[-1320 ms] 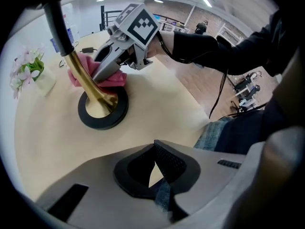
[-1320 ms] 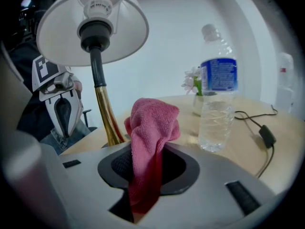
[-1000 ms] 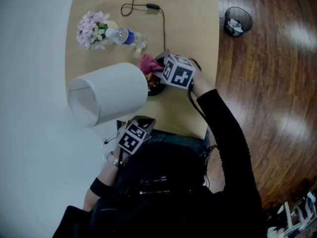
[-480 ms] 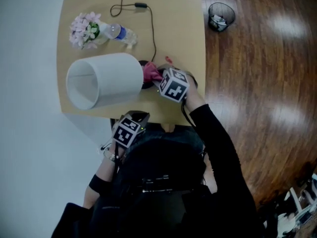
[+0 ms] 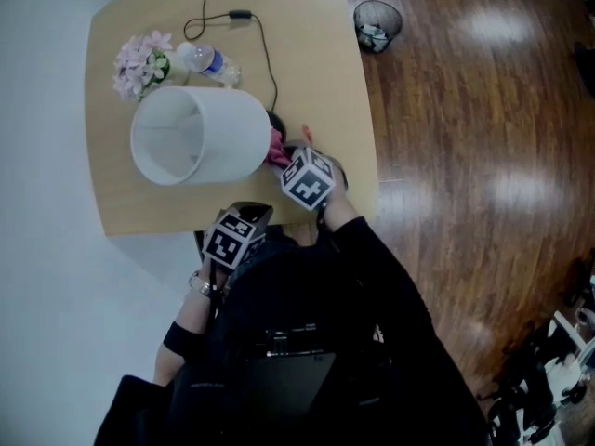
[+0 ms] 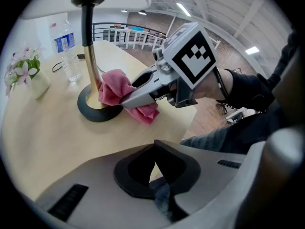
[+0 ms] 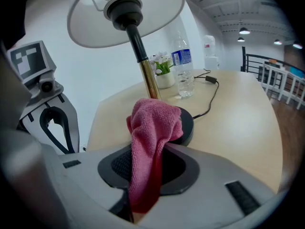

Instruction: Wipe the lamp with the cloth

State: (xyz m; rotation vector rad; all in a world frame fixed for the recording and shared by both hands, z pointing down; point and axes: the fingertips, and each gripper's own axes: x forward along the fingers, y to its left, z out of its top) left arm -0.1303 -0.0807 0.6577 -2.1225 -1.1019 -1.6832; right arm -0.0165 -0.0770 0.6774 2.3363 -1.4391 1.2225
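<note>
Head view: dim, bluish, sharp.
Glare: pale patches lay on the floor (image 5: 507, 193) at two to three o'clock.
Source: ceiling lights (image 6: 183, 8) shone at one o'clock.
Gripper views: edges bent, corners black.

No word, number or brand can be read anywhere. The bottle (image 7: 183, 66), standing behind the lamp (image 7: 127, 13), has a blue label (image 7: 181, 57) with some white print, but the print is too small and blurred to read. In the left tool view the same label (image 6: 62, 42) is also only a blue patch with pale marks. The marker cube (image 6: 190, 56) to the right of the lamp shows black and white square patterns, not letters. The second cube (image 7: 28, 61), to the left of the lamp, has a pattern of the same kind. From the head view, both cubes show only such patterns.
</note>
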